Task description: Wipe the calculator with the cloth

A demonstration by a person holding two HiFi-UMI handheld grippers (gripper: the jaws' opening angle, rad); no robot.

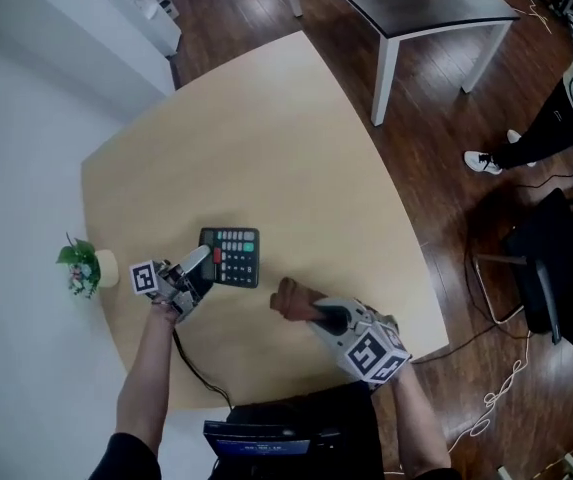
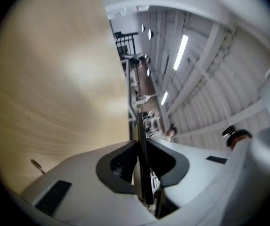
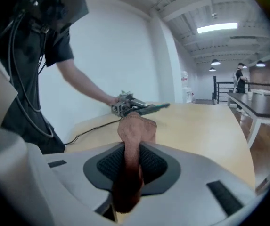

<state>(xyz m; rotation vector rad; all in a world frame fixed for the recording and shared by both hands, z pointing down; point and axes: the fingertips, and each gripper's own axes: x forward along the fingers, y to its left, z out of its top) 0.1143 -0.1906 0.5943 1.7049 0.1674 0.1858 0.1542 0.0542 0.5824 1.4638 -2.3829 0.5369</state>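
Overhead, I read the calculator (image 1: 236, 256) face up at the table's (image 1: 266, 138) near side, keys showing, with the left gripper (image 1: 198, 268) at its lower-left corner. Only the left gripper view settles the grip: the pads stand nearly together on the calculator's thin edge, a dark slab running straight out from the jaws. The right gripper view shows it edge-on, jutting rightward from that gripper. Its long axis I cannot tell. The right gripper (image 1: 328, 318) is clamped on the brown cloth (image 1: 291, 298), which is near the calculator but apart from it.
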